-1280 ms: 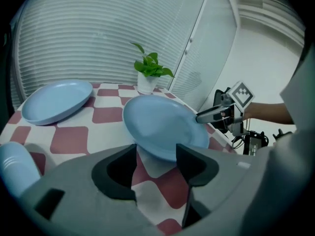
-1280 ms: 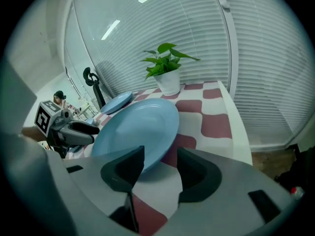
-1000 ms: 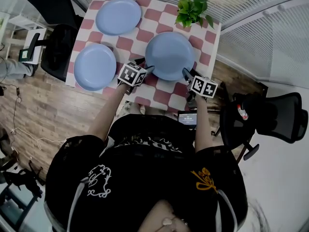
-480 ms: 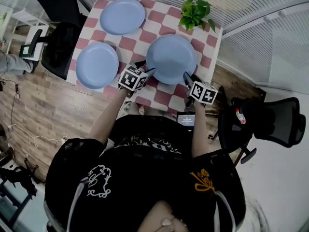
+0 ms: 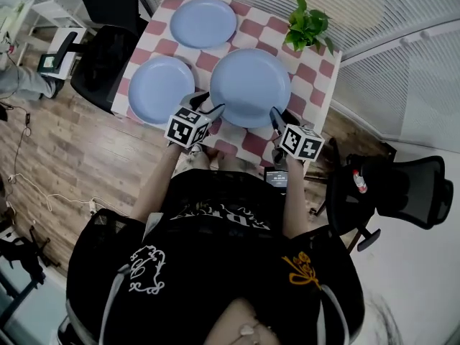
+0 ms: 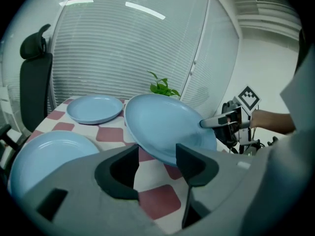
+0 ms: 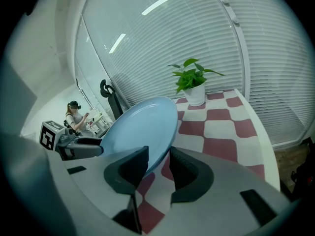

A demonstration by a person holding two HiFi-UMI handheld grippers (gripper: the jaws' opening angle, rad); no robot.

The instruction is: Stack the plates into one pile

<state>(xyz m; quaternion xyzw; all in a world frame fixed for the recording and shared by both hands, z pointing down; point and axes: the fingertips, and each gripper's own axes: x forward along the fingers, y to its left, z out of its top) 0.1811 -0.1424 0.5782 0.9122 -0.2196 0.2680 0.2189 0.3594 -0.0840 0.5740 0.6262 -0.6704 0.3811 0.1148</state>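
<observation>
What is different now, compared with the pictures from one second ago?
The left gripper and right gripper have raised the large blue plate off the checked table, gripping opposite rims; the right jaws were just closing on its rim. The two smaller plates and potted plant stayed put.

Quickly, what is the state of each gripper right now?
Left gripper: shut on the rim of the lifted blue plate.
Right gripper: its tongs have just been closing, now shut on the same plate.

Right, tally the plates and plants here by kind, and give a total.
Blue plates: 3 (far plate, left plate, held plate)
Potted plant: 1
Total: 4
</observation>
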